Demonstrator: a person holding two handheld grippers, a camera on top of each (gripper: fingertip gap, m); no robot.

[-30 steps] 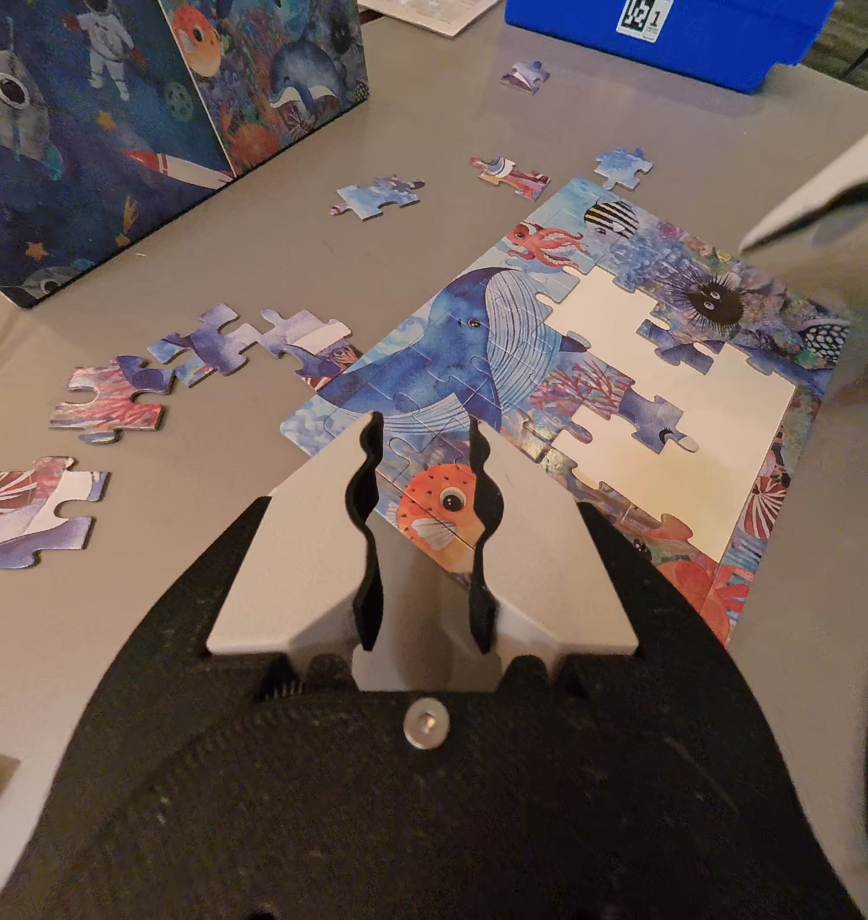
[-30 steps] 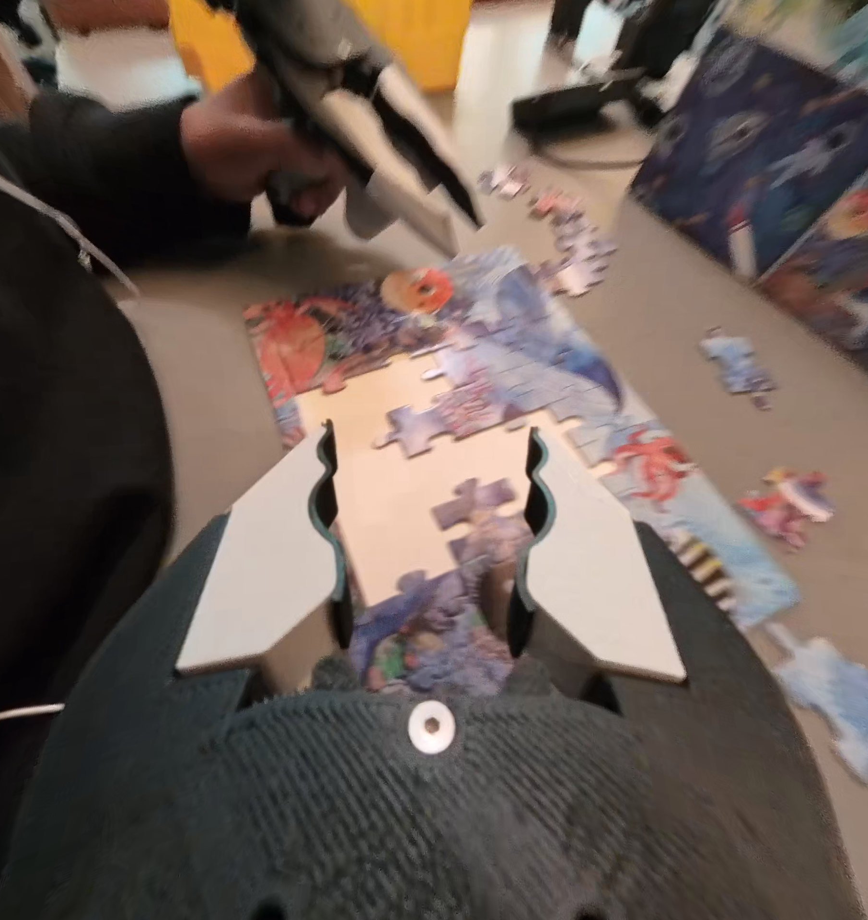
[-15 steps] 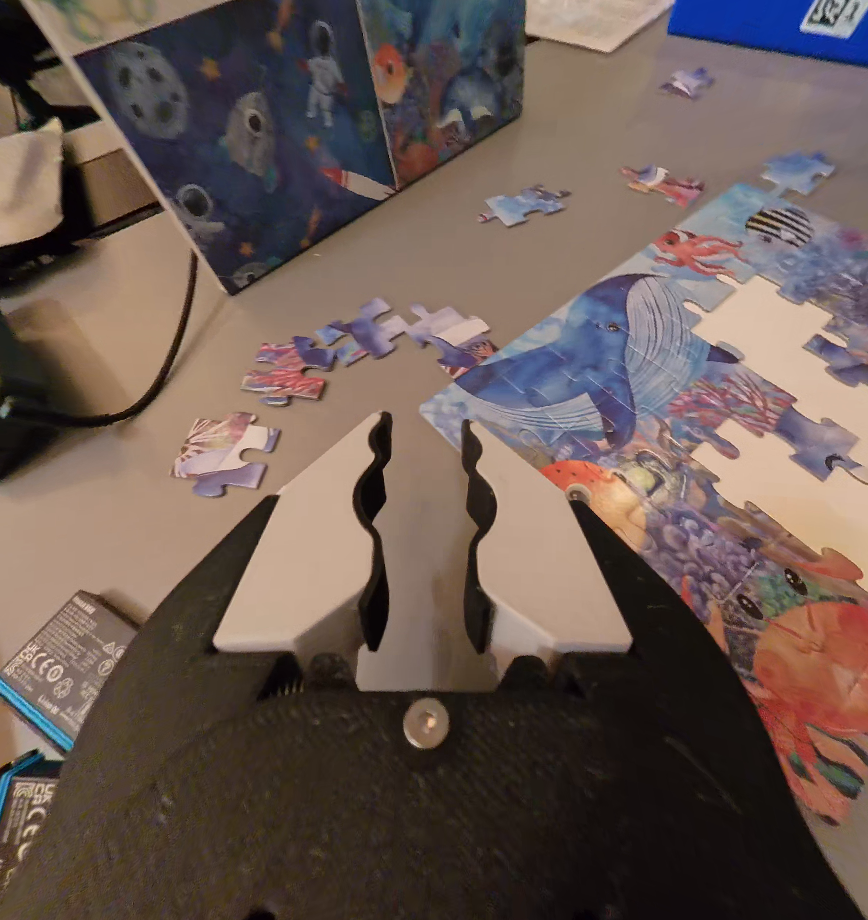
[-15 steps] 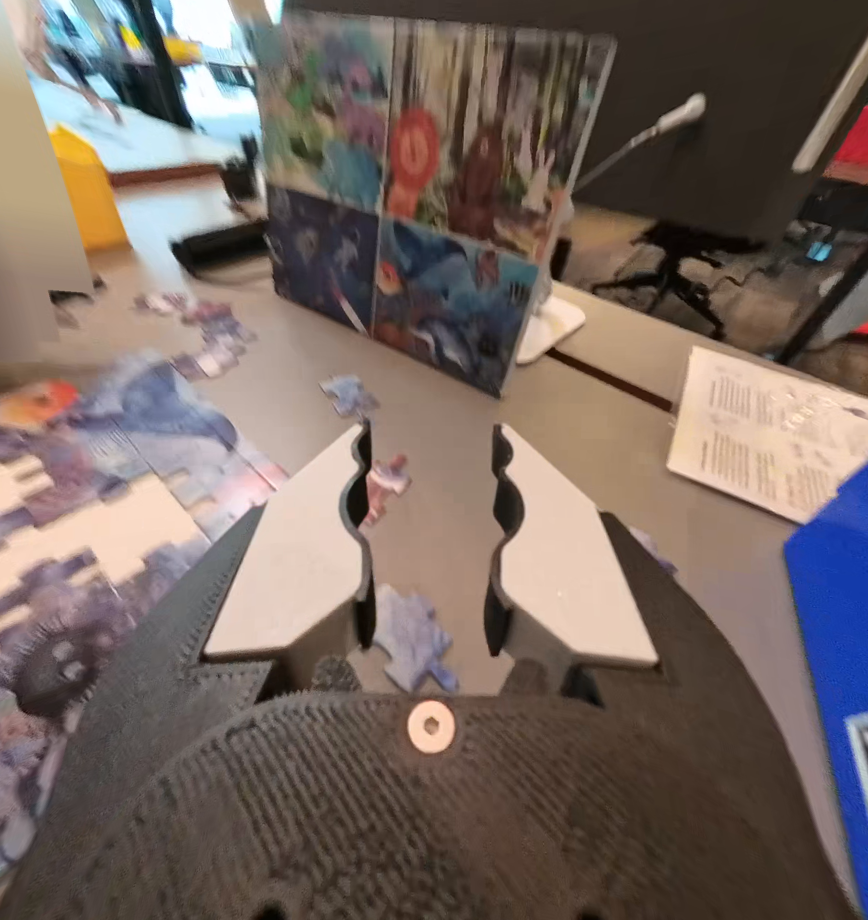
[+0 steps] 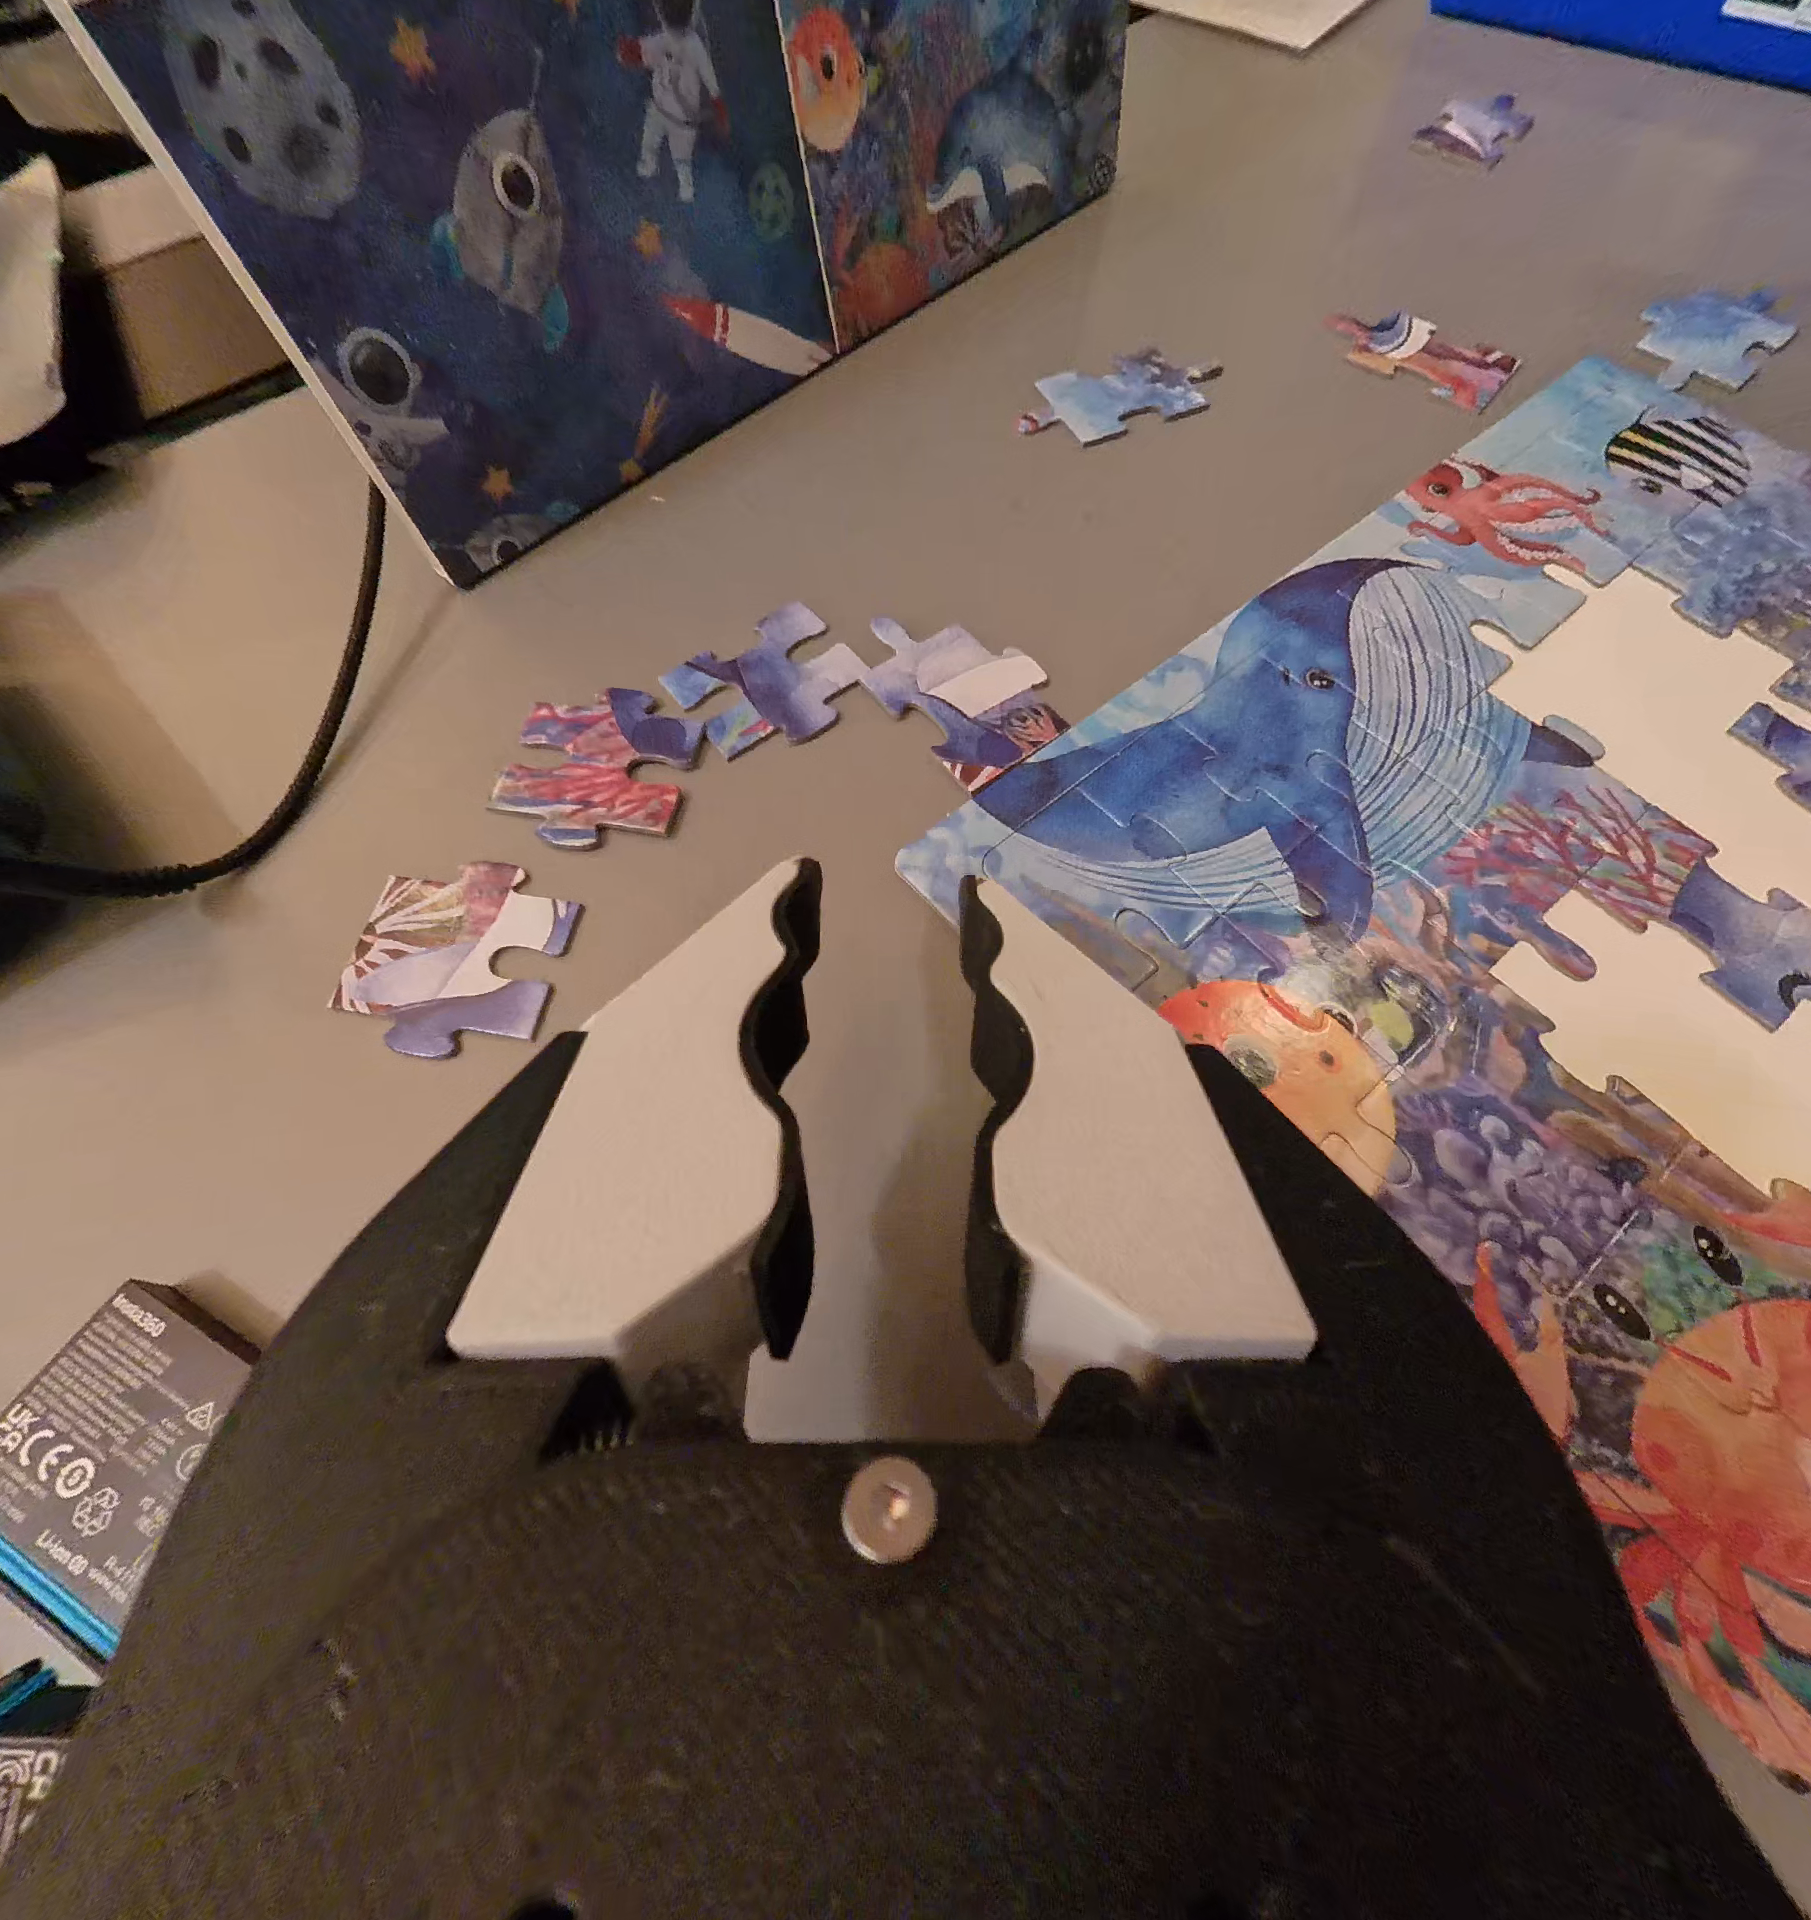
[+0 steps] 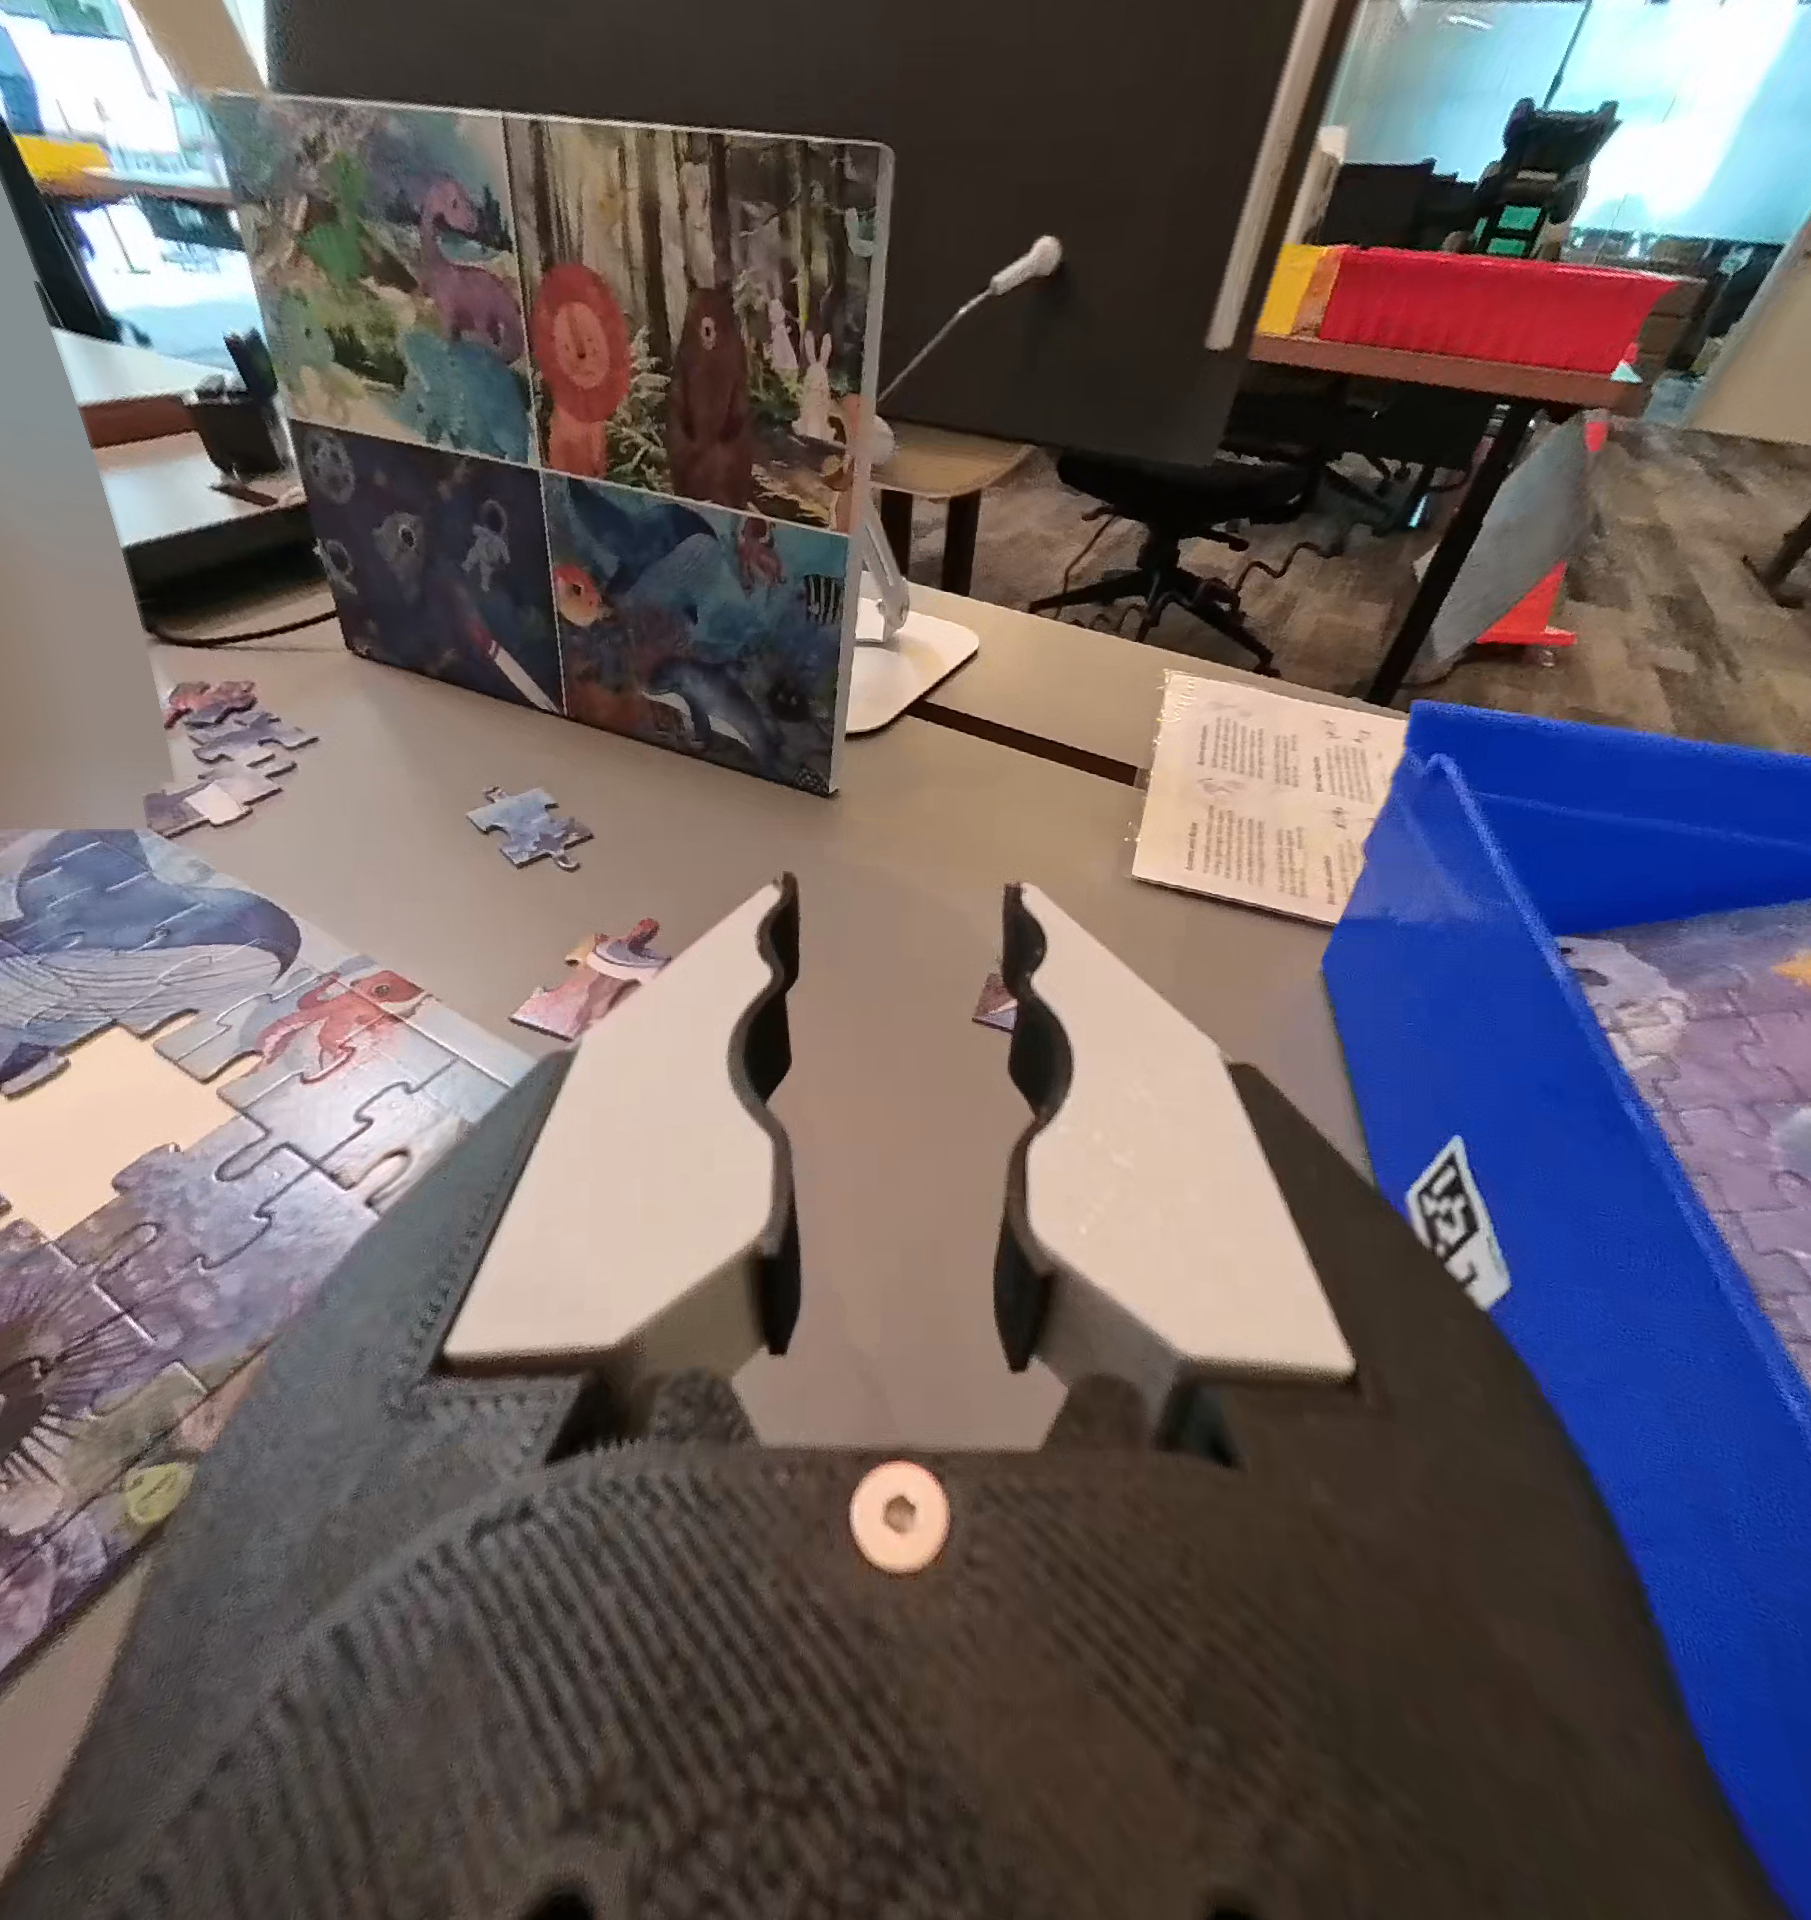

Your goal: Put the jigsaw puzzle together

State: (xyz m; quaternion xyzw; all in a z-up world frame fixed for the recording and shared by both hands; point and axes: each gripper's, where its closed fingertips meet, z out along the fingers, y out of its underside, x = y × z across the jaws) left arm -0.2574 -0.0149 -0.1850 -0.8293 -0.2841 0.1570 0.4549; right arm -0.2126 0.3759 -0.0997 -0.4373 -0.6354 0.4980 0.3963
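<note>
The partly built sea-scene jigsaw (image 5: 1296, 790) lies flat on the grey table, with a bare cream gap (image 5: 1649, 717) in its middle. It also shows at the left of the right wrist view (image 6: 153, 1101). My left gripper (image 5: 885, 883) is open and empty, just off the puzzle's near-left corner. Loose pieces lie to its left: a white-and-purple one (image 5: 454, 951), a red coral one (image 5: 594, 774), and blue ones (image 5: 766, 681). My right gripper (image 6: 896, 894) is open and empty above bare table, between a pink piece (image 6: 594, 982) and a small piece (image 6: 994, 1003).
The picture box (image 5: 610, 229) stands upright at the back, also in the right wrist view (image 6: 579, 416). A blue bin (image 6: 1607, 1143) with another puzzle sits on the right. A printed sheet (image 6: 1265, 790), a black cable (image 5: 329, 707) and small grey boxes (image 5: 80, 1455) lie around. Some 40 cm of space lies between my two pairs of fingers. The partly built sea-scene jigsaw (image 5: 1296, 790) is closer to my left gripper, around 9 cm from its tips; the right tips are 30 cm off. It is also in sight in the right wrist view (image 6: 51, 927).
Both grippers have swung away from over the puzzle: the left one to its left corner, the right one toward the box and blue bin. The right jaws have narrowed.
</note>
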